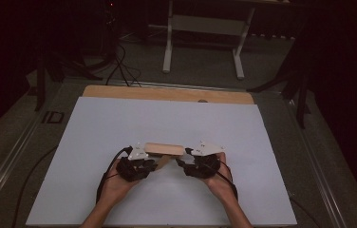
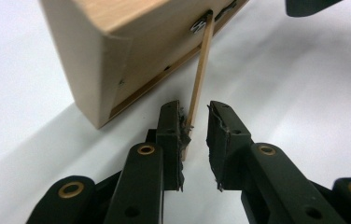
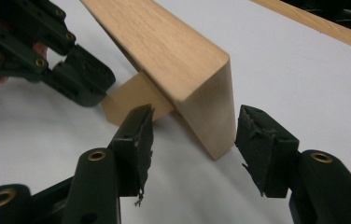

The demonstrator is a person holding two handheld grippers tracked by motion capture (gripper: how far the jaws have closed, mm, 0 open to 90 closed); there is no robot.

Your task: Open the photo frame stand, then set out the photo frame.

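A wooden stand (image 1: 164, 149) sits near the middle of the white counter (image 1: 119, 123), between the two hands, its slanted panel raised off the surface and a thin wooden flap (image 2: 200, 79) hinged to its back. The left hand-held gripper (image 2: 195, 128) has its jaws slightly spread on either side of that flap; the flap lies against the left pad (image 2: 176, 135), with a clear gap to the other, so nothing is pinched. The right hand-held gripper (image 3: 193, 140) has its jaws spread wide around the near end of the stand's slanted panel (image 3: 211, 107), with gaps on both sides and neither pad pressing the wood. A strip of bare wooden board (image 1: 167, 93) shows along the counter's far edge
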